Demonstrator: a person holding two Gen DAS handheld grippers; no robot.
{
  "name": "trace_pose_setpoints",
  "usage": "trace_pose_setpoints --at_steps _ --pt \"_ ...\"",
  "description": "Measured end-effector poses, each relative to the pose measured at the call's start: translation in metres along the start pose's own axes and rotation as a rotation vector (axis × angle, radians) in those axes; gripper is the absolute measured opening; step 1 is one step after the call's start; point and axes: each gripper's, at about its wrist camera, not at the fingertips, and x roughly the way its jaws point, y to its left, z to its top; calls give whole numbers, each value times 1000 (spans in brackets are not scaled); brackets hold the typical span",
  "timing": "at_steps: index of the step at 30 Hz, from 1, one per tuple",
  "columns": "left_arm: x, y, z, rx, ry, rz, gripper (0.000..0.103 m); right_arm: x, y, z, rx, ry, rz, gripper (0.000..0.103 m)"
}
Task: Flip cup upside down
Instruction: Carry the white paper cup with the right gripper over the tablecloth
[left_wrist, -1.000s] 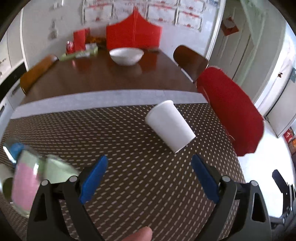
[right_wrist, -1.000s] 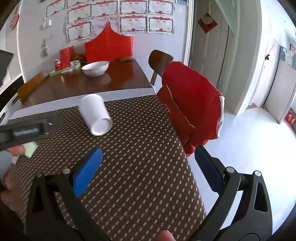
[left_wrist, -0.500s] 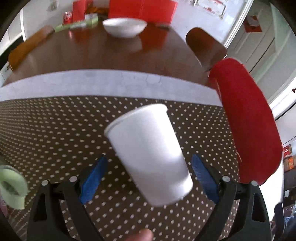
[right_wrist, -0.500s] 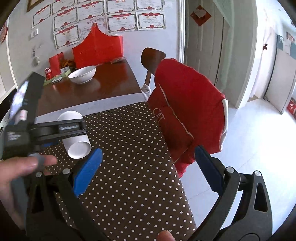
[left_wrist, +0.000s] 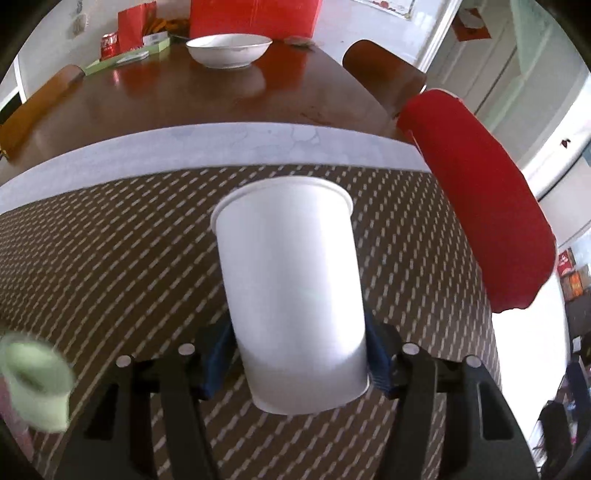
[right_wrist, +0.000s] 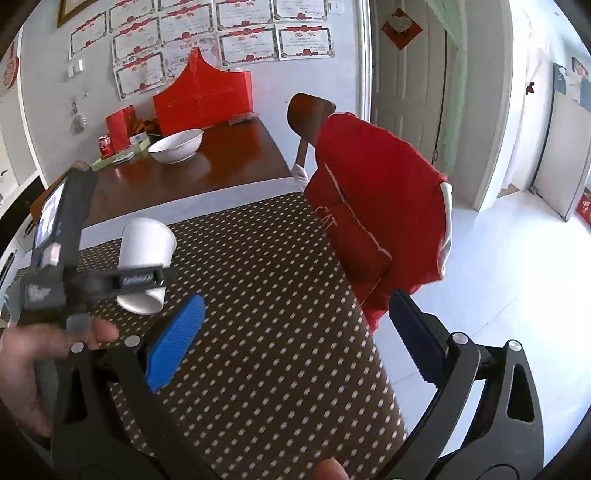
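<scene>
A white paper cup (left_wrist: 288, 284) is between the blue pads of my left gripper (left_wrist: 299, 354), which is shut on the cup's lower end, with the rim pointing away from the camera. In the right wrist view the same cup (right_wrist: 146, 254) is held just above the dotted brown tablecloth (right_wrist: 266, 332) by the left gripper's black body (right_wrist: 92, 280). My right gripper (right_wrist: 295, 332) is open and empty, to the right of the cup near the table's right edge.
A pale green cup (left_wrist: 35, 384) is blurred at the lower left. A white bowl (left_wrist: 229, 48), a red can (left_wrist: 109, 44) and red boxes (right_wrist: 201, 96) stand at the table's far end. A chair draped in red cloth (right_wrist: 376, 206) is beside the table's right edge.
My left gripper moved in around the lying cup and closed on it; the cup now points its rim away from the camera. The right gripper stayed open and drifted slightly.
</scene>
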Motion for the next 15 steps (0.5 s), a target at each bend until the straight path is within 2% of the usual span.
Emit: trace_pose_setpoints --at_steps 2,6,10,15 --pt "-18 10 -22 24 -9 0 60 -11 6 -9 3 2 15 97" --pt "-61 37 -85 41 -12 -9 60 -34 25 -32 -16 15 63 97" --pt "-104 73 -151 18 -27 -32 60 -62 52 -63 -46 39 109 97" --pt "-146 114 -217 27 -44 -41 60 -99 94 -103 -86 69 165 97"
